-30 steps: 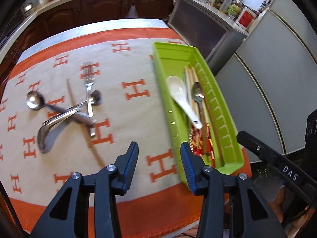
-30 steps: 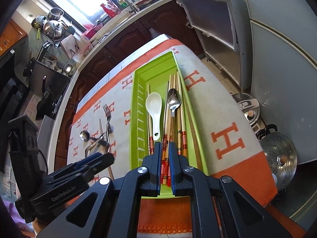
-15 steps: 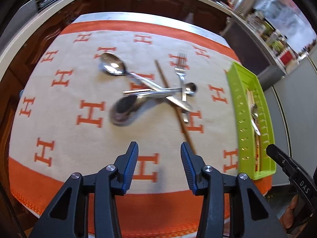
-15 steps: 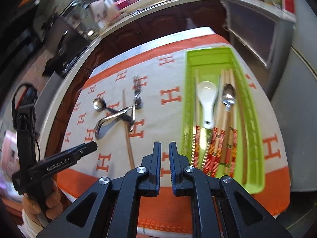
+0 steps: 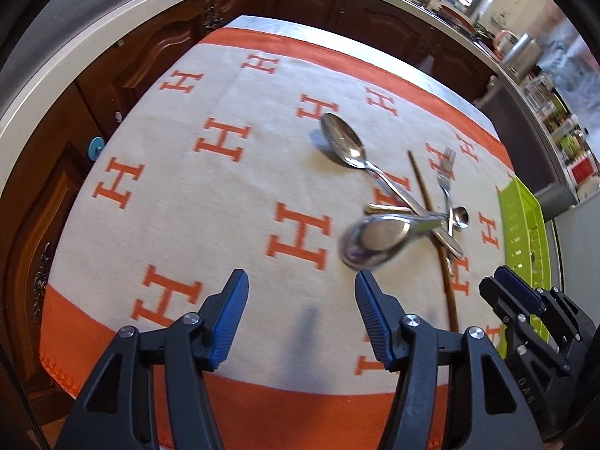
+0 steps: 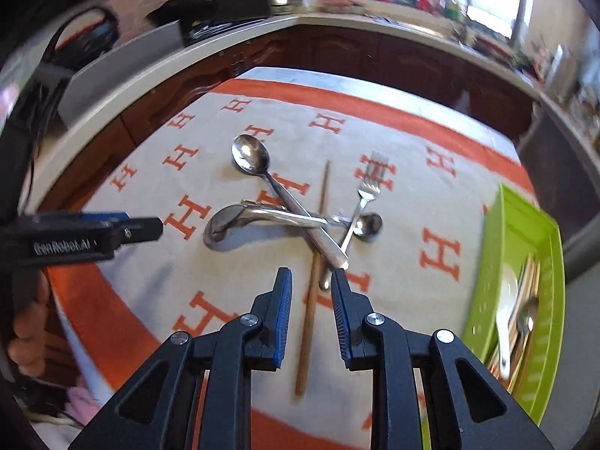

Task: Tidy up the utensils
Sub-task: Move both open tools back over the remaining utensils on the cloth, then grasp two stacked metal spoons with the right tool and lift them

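Note:
A pile of steel utensils lies crossed on the H-patterned cloth: a large spoon (image 5: pixel 343 142) (image 6: pixel 250 157), a deep ladle-like spoon (image 5: pixel 375 240) (image 6: pixel 225 221), a fork (image 5: pixel 446 172) (image 6: pixel 369 183) and a small spoon (image 6: pixel 369 225). One brown chopstick (image 6: pixel 315 300) (image 5: pixel 431 225) runs under them. My left gripper (image 5: pixel 302 288) hangs over bare cloth near the ladle-like spoon, its jaws opening with nothing between them. My right gripper (image 6: pixel 311 281) is above the chopstick's near half. Its jaws are opening, with the stick showing in the gap, pads clear of it.
A green tray (image 6: pixel 495 262) (image 5: pixel 525 232) at the cloth's right edge holds a white spoon (image 6: pixel 504 318), a metal spoon and several chopsticks. A hand (image 6: pixel 26 330) holds the left gripper at the left. Dark wood cabinets and a pale counter surround the table.
Both views have swung left, from the green tray to the utensil pile. The left jaws have widened. The right jaws, nearly shut before, have parted over the chopstick.

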`<state>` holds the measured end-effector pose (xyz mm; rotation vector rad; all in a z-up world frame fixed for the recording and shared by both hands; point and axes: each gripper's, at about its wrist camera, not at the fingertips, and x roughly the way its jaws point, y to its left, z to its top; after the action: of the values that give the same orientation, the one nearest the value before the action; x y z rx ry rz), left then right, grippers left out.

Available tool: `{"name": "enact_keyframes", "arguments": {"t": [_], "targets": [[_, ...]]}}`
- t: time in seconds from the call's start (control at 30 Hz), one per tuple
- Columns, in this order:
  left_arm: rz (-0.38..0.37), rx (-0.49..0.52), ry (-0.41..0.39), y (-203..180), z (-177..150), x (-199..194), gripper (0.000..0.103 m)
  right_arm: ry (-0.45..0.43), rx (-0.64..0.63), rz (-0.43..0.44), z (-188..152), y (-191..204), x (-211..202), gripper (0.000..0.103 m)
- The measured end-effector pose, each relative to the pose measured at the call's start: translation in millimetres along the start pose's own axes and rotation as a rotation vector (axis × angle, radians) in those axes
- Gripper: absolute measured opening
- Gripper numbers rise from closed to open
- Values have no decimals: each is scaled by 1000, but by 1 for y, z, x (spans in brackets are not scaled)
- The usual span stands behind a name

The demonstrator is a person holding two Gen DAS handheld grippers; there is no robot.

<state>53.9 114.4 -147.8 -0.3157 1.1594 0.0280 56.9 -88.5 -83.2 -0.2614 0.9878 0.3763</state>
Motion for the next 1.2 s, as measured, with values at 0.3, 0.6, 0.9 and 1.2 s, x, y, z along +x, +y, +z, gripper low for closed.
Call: {"name": "enact_keyframes", "arguments": {"t": [0.3,0.6,0.9,1.2], "targets": [[2,-63,7,34,12,10,57,-41,-313,-115,6,59,57,22],[6,-108,26,58,19,22,57,-69,-463,-177,13,86,85,22],[5,-105,38,59,21,29,57,-111,-510,-206,30,91,94,5],[-68,-109,47,45,38,34,57,-84,-67,45,73,22,69,0]]}}
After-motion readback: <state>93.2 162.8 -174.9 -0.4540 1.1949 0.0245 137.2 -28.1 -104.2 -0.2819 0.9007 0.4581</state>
